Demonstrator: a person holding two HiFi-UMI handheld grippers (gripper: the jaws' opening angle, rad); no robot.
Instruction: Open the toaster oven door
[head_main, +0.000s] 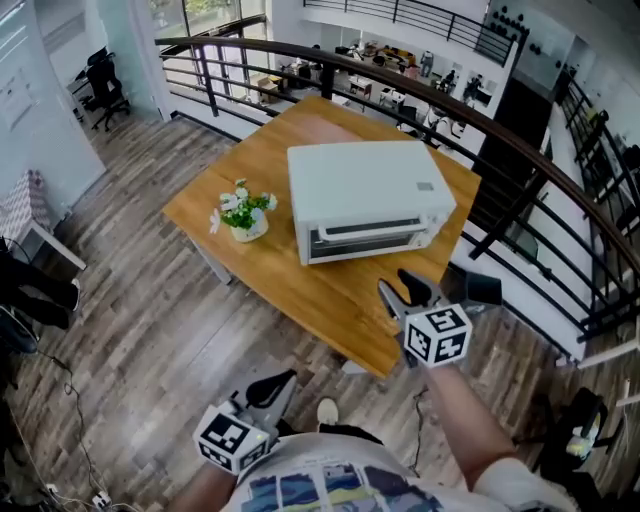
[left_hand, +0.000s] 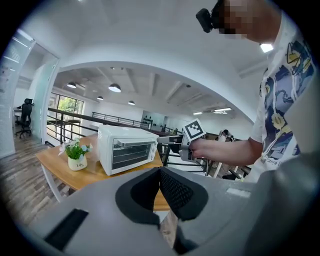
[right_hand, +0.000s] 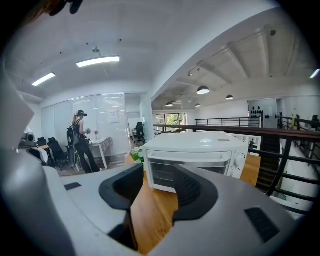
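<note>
Toaster oven (right_hand: 205, 155) stands ahead of right gripper (right_hand: 159, 175), jaws parted.

I see the toaster oven (head_main: 365, 200) on the surface (head_main: 330, 300), with the flower pot (head_main: 245, 215) at its 9 o'clock, apart from it. My right gripper (head_main: 397, 283) is at the oven's 5 o'clock, over the near edge — my left gripper (head_main: 278, 385) at 7 o'clock, off the surface.

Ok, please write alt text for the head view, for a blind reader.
A white toaster oven, door closed, stands on a wooden table beside a small flower pot. The right gripper, open, points at it over the table's edge; the left gripper is lower.
</note>
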